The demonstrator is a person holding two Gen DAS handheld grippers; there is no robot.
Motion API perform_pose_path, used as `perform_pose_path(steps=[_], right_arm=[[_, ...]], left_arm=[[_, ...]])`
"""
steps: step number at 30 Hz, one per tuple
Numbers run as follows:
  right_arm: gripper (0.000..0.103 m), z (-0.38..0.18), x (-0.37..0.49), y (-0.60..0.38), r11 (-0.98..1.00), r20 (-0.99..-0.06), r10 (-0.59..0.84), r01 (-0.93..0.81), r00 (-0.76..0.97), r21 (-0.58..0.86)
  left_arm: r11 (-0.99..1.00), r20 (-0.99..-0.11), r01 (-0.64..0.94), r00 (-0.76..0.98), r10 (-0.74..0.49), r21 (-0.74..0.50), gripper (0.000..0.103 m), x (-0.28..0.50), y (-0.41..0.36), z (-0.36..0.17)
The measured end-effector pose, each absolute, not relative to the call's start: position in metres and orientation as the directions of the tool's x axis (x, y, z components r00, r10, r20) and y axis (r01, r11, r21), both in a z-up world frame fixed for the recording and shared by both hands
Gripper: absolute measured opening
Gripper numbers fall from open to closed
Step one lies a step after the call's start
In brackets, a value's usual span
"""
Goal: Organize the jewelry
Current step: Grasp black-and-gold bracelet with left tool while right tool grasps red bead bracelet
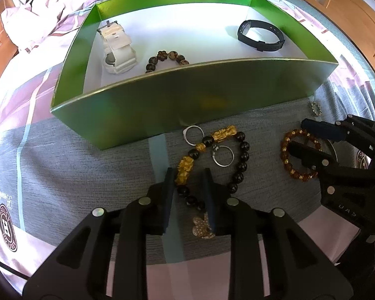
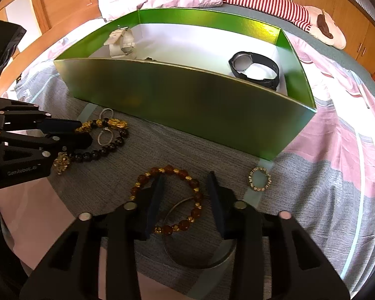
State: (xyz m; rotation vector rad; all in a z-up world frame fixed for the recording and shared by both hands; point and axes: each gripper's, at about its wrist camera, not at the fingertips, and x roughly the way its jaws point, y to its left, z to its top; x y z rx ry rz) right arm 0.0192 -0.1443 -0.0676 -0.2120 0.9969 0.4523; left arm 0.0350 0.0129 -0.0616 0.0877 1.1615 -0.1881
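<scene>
Green walls stood around the box (image 1: 187, 95), and its floor inside was white; it sat on the bed (image 1: 75, 165), on a grey and pink cover; in the box lay a white watch (image 1: 117, 47), a dark bead bracelet (image 1: 166, 60) and a black watch (image 1: 261, 36), well apart from each other.

Just in front of the box lay a black and gold bracelet (image 1: 220, 155) with two silver rings (image 1: 222, 156) beside it; the left tongs (image 1: 190, 187) were nearly together and pinched this bracelet at its near side, one pad on each side of the beads; a little gold charm (image 1: 202, 225) lay under them.

To the right lay an amber bead bracelet (image 2: 177, 197) on top of a thin metal bangle (image 2: 187, 250); the right tongs (image 2: 186, 200) had one finger inside the ring of beads and one outside; I could not tell if they squeezed it; a sparkly ring (image 2: 260, 178) lay near, beside the box corner.
</scene>
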Motion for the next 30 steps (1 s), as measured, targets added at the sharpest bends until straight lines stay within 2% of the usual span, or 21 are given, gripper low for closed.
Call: perform_pose_path(steps=[1,4,13,18,22,26,30], right_arm=[[0.019,-0.067,0.018,-0.143,0.883,-0.844,0.282,-0.468,0.456,0.042],[0.009,-0.066,0.015,-0.139,0.870,-0.842,0.303,-0.490,0.447,0.053],[0.008,-0.046,0.011,-0.142,0.861,-0.801,0.363,-0.500,0.476,0.093],[0.008,-0.048,0.019,-0.154,0.887,-0.814,0.330,-0.453,0.479,0.093],[0.009,-0.059,0.025,-0.153,0.894,-0.845,0.302,-0.439,0.440,0.091],[0.027,-0.060,0.023,-0.150,0.896,-0.851,0.282,-0.438,0.442,0.069],[0.029,-0.062,0.024,-0.151,0.901,-0.851,0.274,-0.429,0.448,0.064]], left_arm=[[0.981,-0.917,0.193,0.386,-0.099,-0.025,0.022,0.034,0.012,-0.061],[0.980,-0.914,0.199,0.395,-0.088,-0.008,0.012,0.031,0.011,-0.059],[0.978,-0.900,0.206,0.422,-0.107,-0.019,0.011,0.027,0.014,-0.044],[0.978,-0.901,0.205,0.419,-0.112,-0.027,0.011,0.025,0.018,-0.041],[0.980,-0.912,0.198,0.399,-0.096,-0.016,0.011,0.026,0.020,-0.047],[0.981,-0.916,0.192,0.392,-0.085,-0.009,0.014,0.028,0.020,-0.051],[0.983,-0.919,0.184,0.385,-0.086,-0.015,0.020,0.030,0.022,-0.054]])
